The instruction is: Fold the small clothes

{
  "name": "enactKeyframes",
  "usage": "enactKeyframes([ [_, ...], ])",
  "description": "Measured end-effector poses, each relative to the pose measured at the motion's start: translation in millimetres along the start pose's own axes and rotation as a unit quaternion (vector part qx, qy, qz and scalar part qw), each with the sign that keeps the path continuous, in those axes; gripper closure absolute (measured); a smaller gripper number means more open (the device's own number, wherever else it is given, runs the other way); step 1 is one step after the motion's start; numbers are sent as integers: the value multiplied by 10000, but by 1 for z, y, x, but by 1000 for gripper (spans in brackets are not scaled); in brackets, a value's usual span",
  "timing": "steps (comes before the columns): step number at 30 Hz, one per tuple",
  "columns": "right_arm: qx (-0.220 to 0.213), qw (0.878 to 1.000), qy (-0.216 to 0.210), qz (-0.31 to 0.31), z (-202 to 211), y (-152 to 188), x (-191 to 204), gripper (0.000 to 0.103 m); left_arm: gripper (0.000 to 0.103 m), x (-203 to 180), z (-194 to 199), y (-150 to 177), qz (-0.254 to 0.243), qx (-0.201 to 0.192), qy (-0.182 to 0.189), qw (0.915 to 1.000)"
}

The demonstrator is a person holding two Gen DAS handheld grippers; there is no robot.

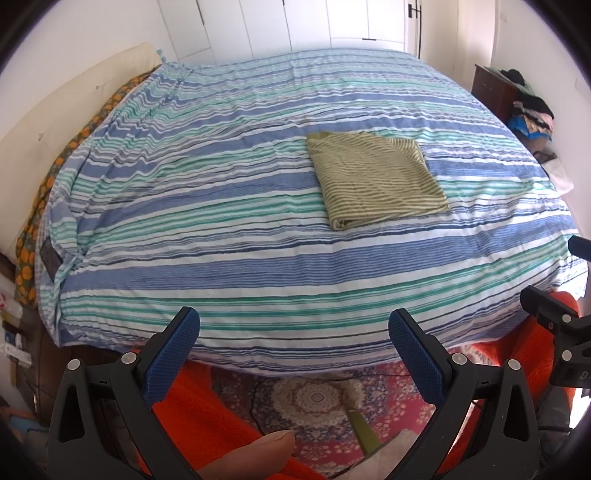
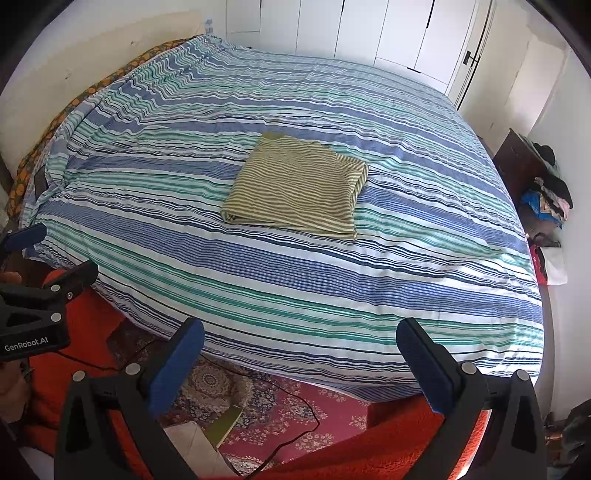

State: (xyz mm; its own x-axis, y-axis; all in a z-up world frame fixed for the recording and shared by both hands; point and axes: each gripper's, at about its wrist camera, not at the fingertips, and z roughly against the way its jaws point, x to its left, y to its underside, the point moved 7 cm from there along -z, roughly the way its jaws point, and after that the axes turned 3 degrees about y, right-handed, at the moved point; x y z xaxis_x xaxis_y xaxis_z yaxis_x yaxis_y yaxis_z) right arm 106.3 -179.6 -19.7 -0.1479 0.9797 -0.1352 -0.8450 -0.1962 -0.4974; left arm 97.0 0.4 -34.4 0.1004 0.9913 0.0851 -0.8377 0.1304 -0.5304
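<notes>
A green-and-cream striped garment lies folded into a flat square on the striped bed cover. It also shows in the right wrist view, near the bed's middle. My left gripper is open and empty, held back over the near edge of the bed, well short of the garment. My right gripper is open and empty too, also at the near edge. The right gripper's body shows at the right edge of the left wrist view; the left gripper's body shows at the left of the right wrist view.
A pile of clothes sits on a dark cabinet right of the bed. A patterned rug and orange fabric lie below the near edge. White wardrobe doors stand behind the bed.
</notes>
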Motion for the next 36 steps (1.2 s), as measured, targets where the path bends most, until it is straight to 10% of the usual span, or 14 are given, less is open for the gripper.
enactKeyframes([
  [36, 8, 9999, 34, -101, -2, -2, -6, 0, 1, -7, -3, -5, -85, 17, 39, 10000],
])
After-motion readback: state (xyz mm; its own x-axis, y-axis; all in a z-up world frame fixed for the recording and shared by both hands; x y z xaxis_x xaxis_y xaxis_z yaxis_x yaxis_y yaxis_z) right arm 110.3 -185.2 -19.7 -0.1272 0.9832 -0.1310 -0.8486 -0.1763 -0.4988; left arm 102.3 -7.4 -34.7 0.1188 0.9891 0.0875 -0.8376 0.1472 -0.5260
